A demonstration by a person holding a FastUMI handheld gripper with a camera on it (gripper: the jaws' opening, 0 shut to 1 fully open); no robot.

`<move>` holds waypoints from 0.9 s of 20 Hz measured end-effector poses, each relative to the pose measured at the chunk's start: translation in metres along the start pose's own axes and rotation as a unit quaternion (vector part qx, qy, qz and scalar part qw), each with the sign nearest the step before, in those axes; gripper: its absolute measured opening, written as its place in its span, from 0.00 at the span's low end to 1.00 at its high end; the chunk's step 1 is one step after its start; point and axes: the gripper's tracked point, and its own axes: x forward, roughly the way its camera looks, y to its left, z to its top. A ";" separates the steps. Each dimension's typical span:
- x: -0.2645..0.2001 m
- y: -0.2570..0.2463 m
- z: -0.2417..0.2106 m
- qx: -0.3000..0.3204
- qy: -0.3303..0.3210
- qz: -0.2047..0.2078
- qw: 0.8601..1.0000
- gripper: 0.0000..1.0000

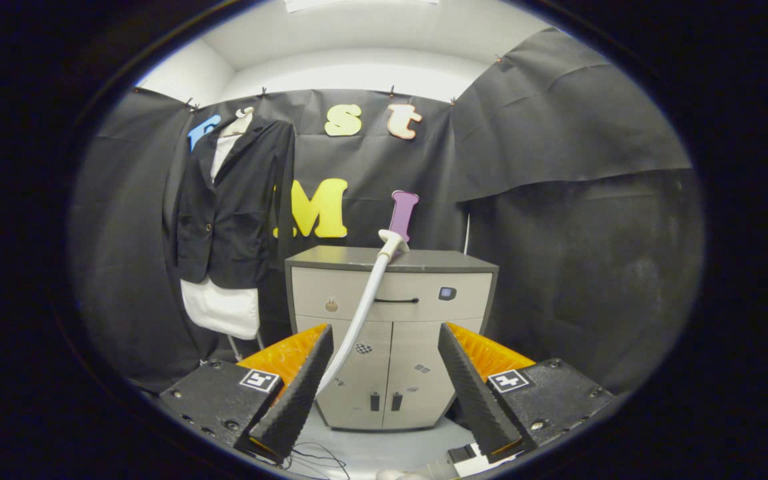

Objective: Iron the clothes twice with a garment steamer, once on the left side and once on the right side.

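Against the booth wall a grey cabinet (pixel 391 347) stands, with a dark jacket (pixel 234 207) hanging beside it. On the cabinet top lies the steamer (pixel 401 220), its hose (pixel 361 313) trailing down. Nearest, the gripper (pixel 384 380) is spread open, holding nothing.

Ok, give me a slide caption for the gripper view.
Open gripper faces a grey cabinet with a white steamer hose; dark blazer over white garment hangs beside it.
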 end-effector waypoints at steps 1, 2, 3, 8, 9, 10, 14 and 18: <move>0.005 0.001 0.006 0.000 -0.004 -0.003 1.000 0.99; 0.010 0.002 0.011 0.002 -0.005 -0.006 1.000 0.99; 0.016 0.002 0.015 0.004 -0.005 -0.008 1.000 0.99; 0.057 0.000 0.049 0.012 -0.005 -0.010 1.000 0.99; 0.068 0.000 0.059 0.017 -0.006 -0.010 1.000 0.99; 0.081 -0.001 0.069 0.020 -0.006 -0.010 1.000 0.99; 0.141 -0.001 0.105 0.031 -0.006 -0.004 1.000 0.99; 0.221 0.000 0.129 0.036 0.012 0.010 0.999 0.99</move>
